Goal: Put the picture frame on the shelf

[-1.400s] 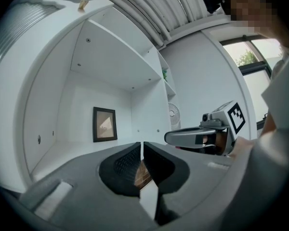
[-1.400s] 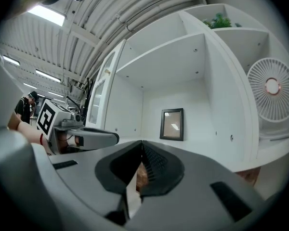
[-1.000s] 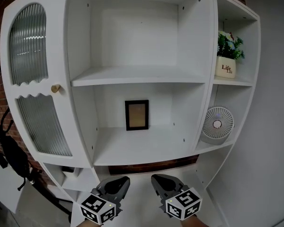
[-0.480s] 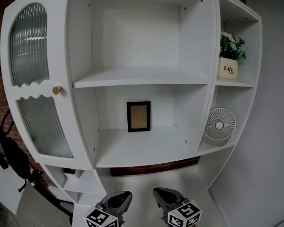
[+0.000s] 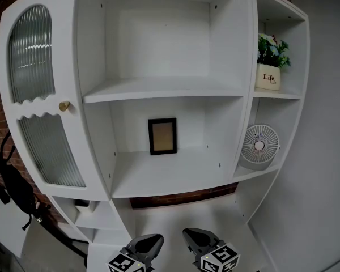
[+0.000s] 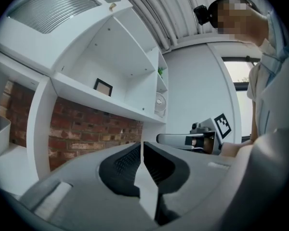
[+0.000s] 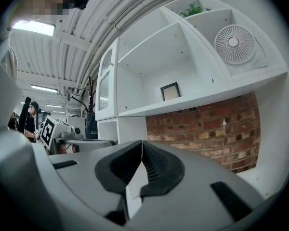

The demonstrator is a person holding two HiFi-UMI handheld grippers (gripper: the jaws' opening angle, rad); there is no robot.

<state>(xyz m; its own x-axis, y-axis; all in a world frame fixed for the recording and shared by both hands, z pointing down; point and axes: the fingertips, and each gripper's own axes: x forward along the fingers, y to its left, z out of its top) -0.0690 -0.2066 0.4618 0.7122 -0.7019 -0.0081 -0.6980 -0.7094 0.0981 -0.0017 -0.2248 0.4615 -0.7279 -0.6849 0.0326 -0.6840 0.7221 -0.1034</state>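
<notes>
Standing upright on the shelf point(image 5: 158, 180), the black-rimmed picture frame point(image 5: 162, 136) faces two clenched, empty hand-held grippers point(image 6: 141, 146) point(image 7: 142, 145).

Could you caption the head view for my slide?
Picture frame stands upright on the white middle shelf; the left gripper and right gripper, both shut and empty, hang below.

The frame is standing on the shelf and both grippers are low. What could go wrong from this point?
1. The frame stands nearly upright at the back of the shelf. I cannot tell what props it, so it might tip forward.
2. The left gripper and right gripper are shut and empty, below the shelf's front edge. Lifting them carelessly could knock that edge and shake the frame.
</notes>
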